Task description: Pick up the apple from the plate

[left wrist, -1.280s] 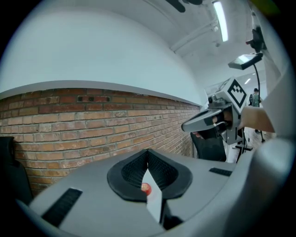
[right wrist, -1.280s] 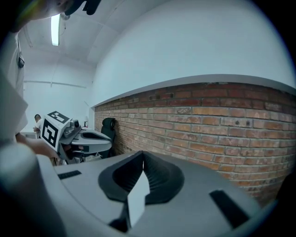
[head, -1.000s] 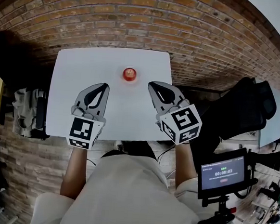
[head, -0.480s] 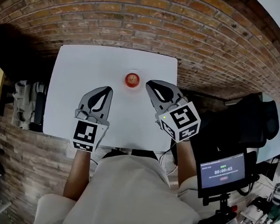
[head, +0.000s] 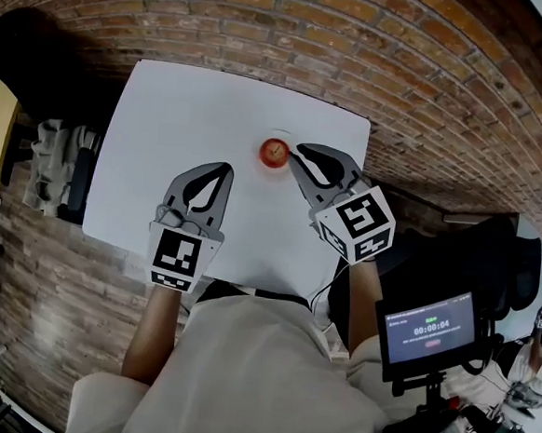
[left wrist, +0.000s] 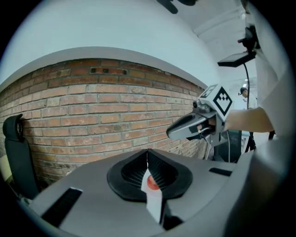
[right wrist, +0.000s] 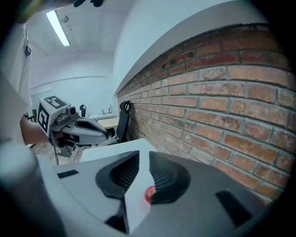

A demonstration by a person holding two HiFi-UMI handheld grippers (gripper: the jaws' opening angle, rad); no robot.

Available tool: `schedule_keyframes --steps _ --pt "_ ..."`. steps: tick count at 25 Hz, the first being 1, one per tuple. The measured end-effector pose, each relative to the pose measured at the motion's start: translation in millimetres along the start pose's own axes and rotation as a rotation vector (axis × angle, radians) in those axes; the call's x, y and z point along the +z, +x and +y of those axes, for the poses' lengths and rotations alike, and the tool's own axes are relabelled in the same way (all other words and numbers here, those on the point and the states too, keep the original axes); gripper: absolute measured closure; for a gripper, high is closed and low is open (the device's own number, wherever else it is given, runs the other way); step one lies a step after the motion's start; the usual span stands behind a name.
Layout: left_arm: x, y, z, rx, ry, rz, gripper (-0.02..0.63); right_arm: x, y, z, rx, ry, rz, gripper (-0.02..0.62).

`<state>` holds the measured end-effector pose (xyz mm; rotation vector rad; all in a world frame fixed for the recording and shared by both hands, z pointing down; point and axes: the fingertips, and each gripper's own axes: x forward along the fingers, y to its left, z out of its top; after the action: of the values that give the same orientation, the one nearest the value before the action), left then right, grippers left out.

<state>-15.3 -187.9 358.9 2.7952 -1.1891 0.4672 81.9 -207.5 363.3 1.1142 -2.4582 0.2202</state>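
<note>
On the right tool (head: pixel 301 153) the jaws have just been opening yet stand only a slit apart, with nothing between them; the left tool (head: pixel 225 169) is closed and empty. The apple (head: pixel 274 151) sits on its plate (head: pixel 279 133) on the table (head: pixel 185 120), just beside the right tips. Pushing in this narrow would likely knock it rolling off.

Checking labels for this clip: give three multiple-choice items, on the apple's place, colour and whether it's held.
1. On the table, the apple lies: A at the near edge; B beside the right gripper; C at a far corner.
2. Its colour: A green; B red; C yellow.
3. It is: A clamped in a gripper; B cut in half; C on its plate, unheld.
B, it lies by that gripper's tips; B, plainly red; C, the right gripper's jaws, just opening a little, hold nothing.
</note>
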Motion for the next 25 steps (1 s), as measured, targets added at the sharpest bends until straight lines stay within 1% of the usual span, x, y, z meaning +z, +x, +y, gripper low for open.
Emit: schedule_keyframes --steps 3,7,10,14,16,18,23,25 --pt "-12.5 5.1 1.0 0.018 -0.014 0.021 0.6 -14.2 14.9 -4.3 0.039 -0.016 0.035 0.532" --pt "-26.3 6.7 4.9 0.039 -0.036 0.05 0.6 -29.5 30.5 -10.8 0.062 -0.01 0.063 0.532" --pt "-33.7 7.4 7.3 0.045 -0.041 0.071 0.6 -36.1 41.5 -13.2 0.081 -0.003 0.076 0.505" --pt "-41.5 9.4 10.9 0.051 -0.045 0.095 0.6 -40.9 53.2 -15.3 0.101 0.0 0.084 0.501" --pt "-44.6 11.9 12.2 0.052 -0.052 0.103 0.6 -45.0 57.9 -16.0 0.118 -0.004 0.096 0.478" --pt "-47.5 14.4 13.3 0.054 -0.057 0.11 0.6 -49.8 62.3 -15.3 0.14 -0.013 0.107 0.442" --pt "-54.3 19.7 15.7 0.059 -0.072 0.128 0.6 -60.9 73.3 -17.3 0.165 -0.04 0.125 0.402" --pt "-58.0 20.8 16.6 0.061 -0.08 0.136 0.6 -65.5 78.2 -17.7 0.177 -0.041 0.133 0.376"
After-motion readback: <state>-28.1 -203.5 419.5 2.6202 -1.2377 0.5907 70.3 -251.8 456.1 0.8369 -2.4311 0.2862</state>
